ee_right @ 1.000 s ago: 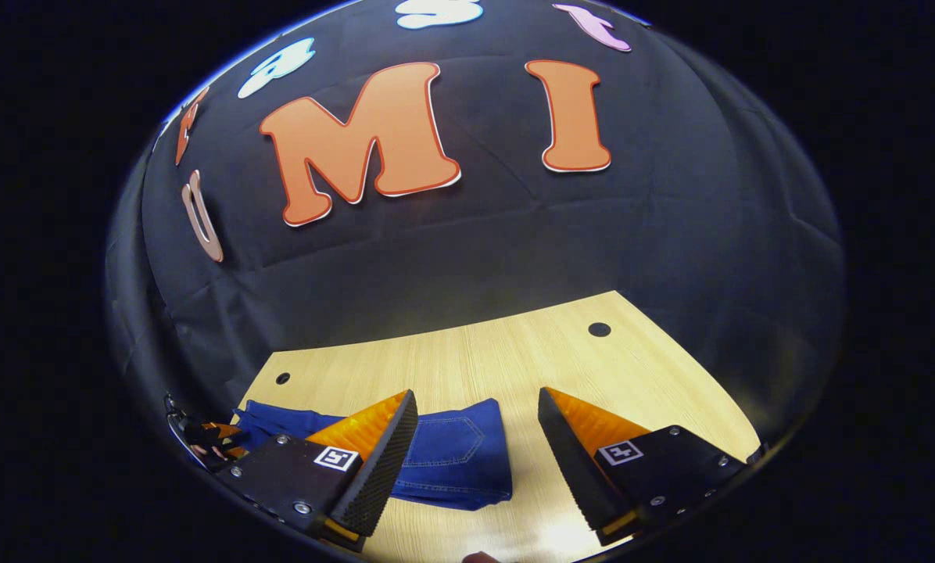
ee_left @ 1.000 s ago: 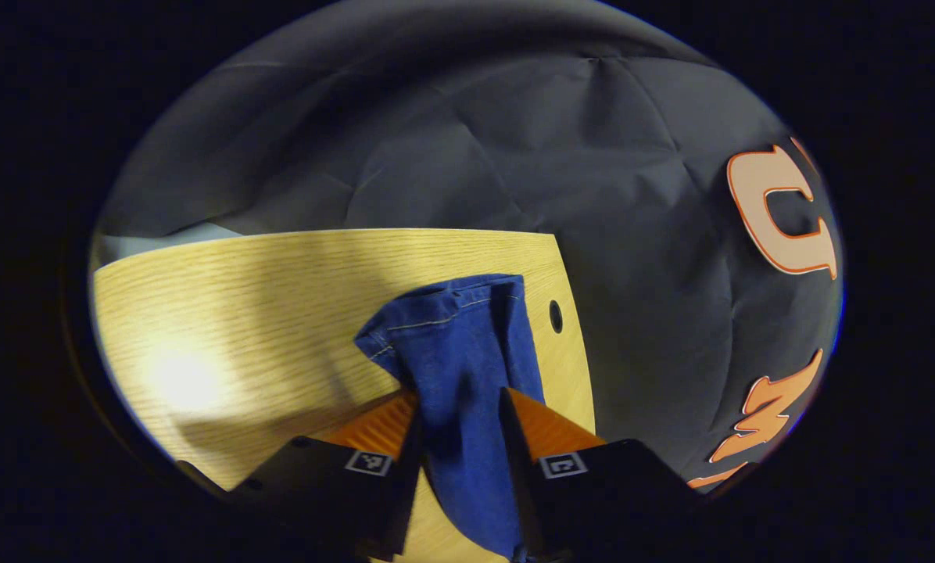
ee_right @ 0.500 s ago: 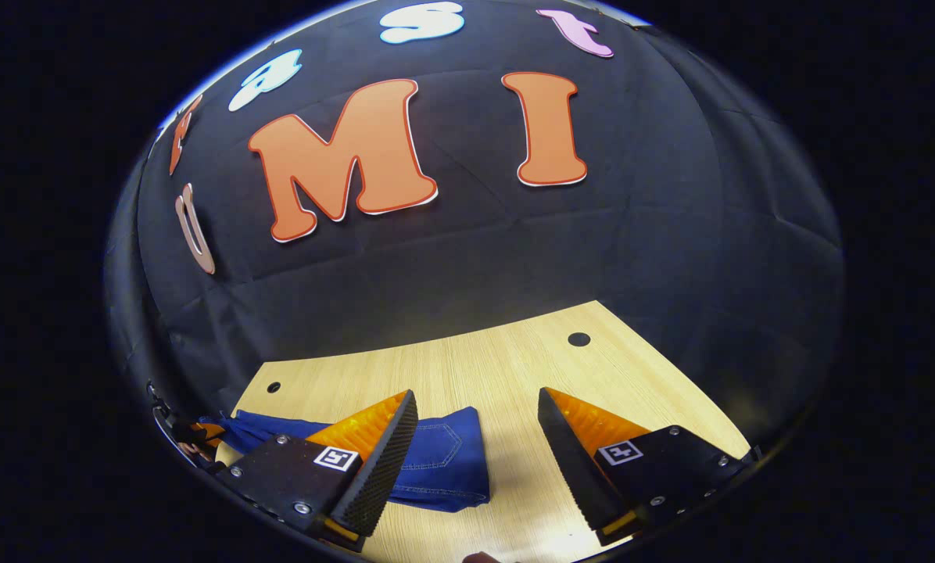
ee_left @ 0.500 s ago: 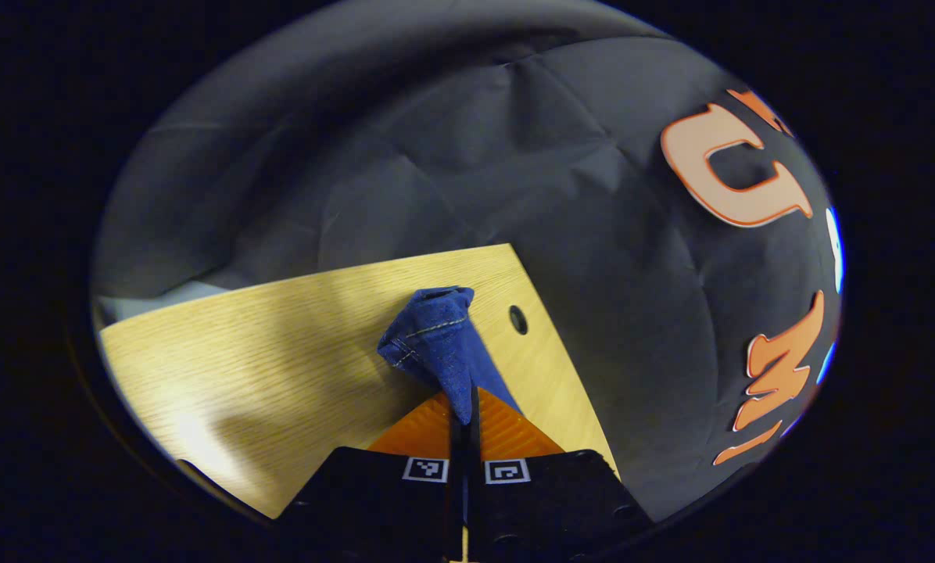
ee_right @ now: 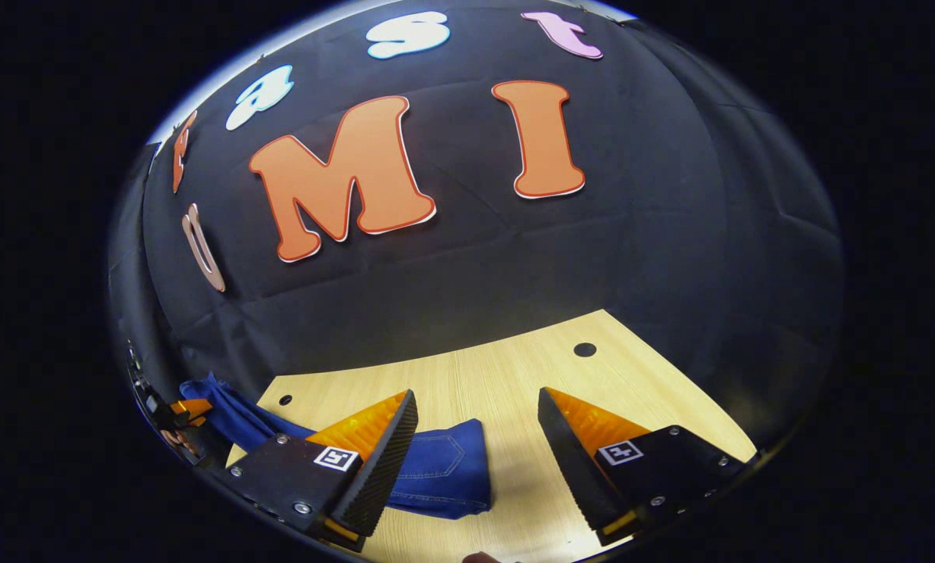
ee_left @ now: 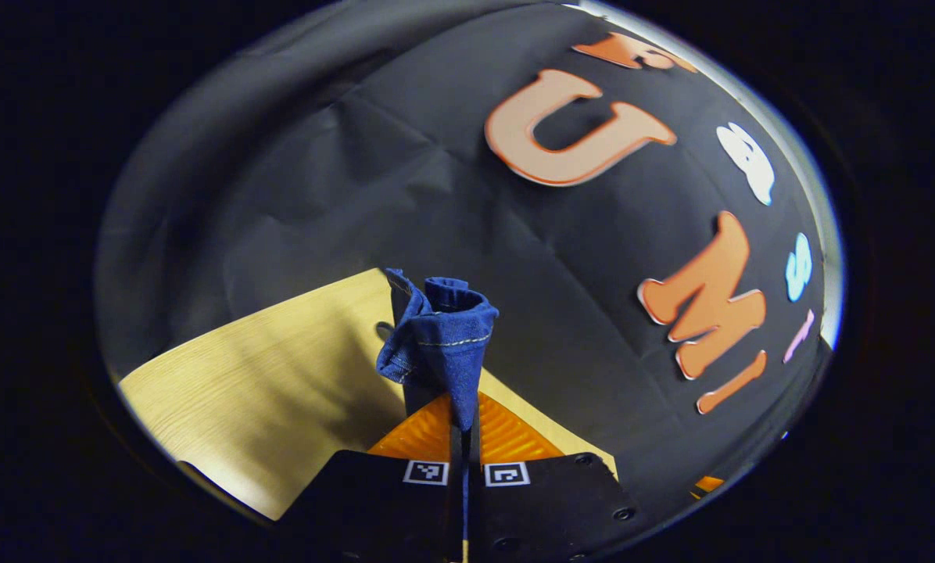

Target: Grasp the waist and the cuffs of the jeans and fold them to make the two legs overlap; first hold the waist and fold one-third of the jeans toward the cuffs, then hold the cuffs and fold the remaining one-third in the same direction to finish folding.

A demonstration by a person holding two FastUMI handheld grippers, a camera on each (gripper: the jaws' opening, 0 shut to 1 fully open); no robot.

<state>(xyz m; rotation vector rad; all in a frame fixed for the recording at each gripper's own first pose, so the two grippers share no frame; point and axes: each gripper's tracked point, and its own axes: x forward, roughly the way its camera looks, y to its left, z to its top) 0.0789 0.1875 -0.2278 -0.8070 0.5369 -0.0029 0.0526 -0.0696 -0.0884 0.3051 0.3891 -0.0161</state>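
Jeans (ee_right: 436,469): blue denim, waist end lying on the wooden table (ee_right: 499,375), cuff end (ee_left: 440,336) raised off the tabletop. Left gripper (ee_left: 464,426): fingers closed tight on the bunched cuff, which stands up at 12 o'clock from the tips. Right gripper (ee_right: 477,438): fingers wide apart, holding nothing, above the table; waist at its 9 o'clock.

Blue denim jeans (ee_right: 444,469) with pale stitching, matt; pale wood-grain table (ee_right: 499,375), smooth, slight sheen; ribbed finger pads (ee_right: 381,465).
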